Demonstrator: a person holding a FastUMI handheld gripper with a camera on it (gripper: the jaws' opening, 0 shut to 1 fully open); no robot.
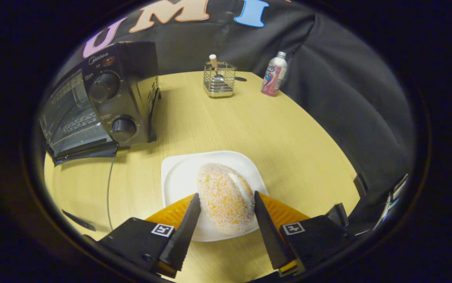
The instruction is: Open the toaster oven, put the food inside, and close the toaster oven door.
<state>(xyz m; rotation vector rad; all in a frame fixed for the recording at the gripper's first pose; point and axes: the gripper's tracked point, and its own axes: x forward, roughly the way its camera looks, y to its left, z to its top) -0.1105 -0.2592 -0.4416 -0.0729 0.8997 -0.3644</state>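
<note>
Wooden table (210,125) (claw (226,200) astride doughnut (224,196))

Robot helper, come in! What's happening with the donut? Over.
Gripper fingers flank the sugared donut on its white plate. Toaster oven door open. Nothing in the way.

The black metal toaster oven (104,102), at ten o'clock from the gripper (226,204), whose fingers flank the sugared bun, carries the brand "Midea" above its upper knob. The pink-and-white bottle (274,75) at one o'clock bears print too small to read.
</note>
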